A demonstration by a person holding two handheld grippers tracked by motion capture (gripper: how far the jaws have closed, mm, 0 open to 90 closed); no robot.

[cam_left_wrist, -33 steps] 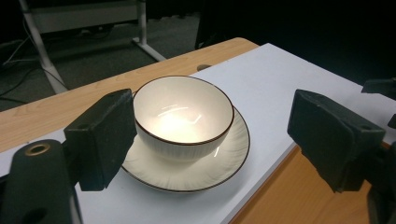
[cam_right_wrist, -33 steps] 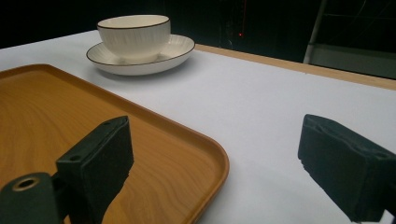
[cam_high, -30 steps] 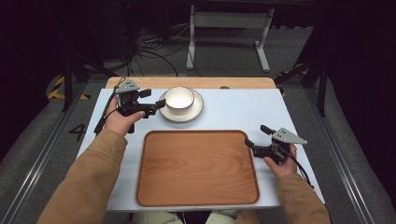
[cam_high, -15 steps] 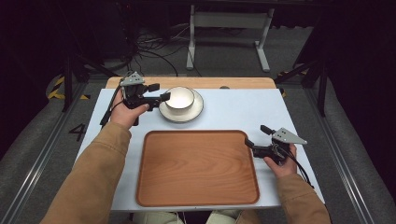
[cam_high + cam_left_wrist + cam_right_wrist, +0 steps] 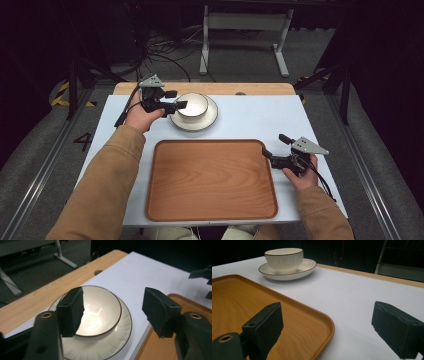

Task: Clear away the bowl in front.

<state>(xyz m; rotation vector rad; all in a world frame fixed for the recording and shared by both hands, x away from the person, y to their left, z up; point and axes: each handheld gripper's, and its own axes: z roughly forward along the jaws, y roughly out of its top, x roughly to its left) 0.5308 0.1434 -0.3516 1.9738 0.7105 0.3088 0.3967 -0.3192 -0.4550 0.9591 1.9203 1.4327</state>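
two tongs are over the table [image 5: 250,117], one in each hand. the left tongs [image 5: 176,99] sit at the far left part of the table, just beside the bowl [image 5: 193,105], with the jaws reaching to the bowl's left rim. in the left gripper view the jaws stand apart: one black pad [image 5: 71,311] hangs over the near rim of the bowl [image 5: 101,311], the other pad [image 5: 160,310] stands off to the side above the bare table, apart from the bowl. these jaws have just been closing and then opening a little again, and they are parted now, pressing on nothing; whether the one pad touches the rim i cannot tell. the bowl stands upright in the middle of a saucer [image 5: 210,120], both cream with a dark rim line, right in front of the left tongs and well apart from the right ones.

the right tongs [image 5: 274,146] are held at the near right of the table, at the right edge of the wooden tray [image 5: 210,185]. their jaws are wide apart with nothing gripped. in the right gripper view one pad [image 5: 265,326] hangs over the tray's corner [image 5: 322,322] and the other pad [image 5: 397,327] over the white table [image 5: 352,297], with the tray's rim running between them. far ahead of these jaws stand the bowl [image 5: 284,258] and saucer [image 5: 304,267], beyond the tray.
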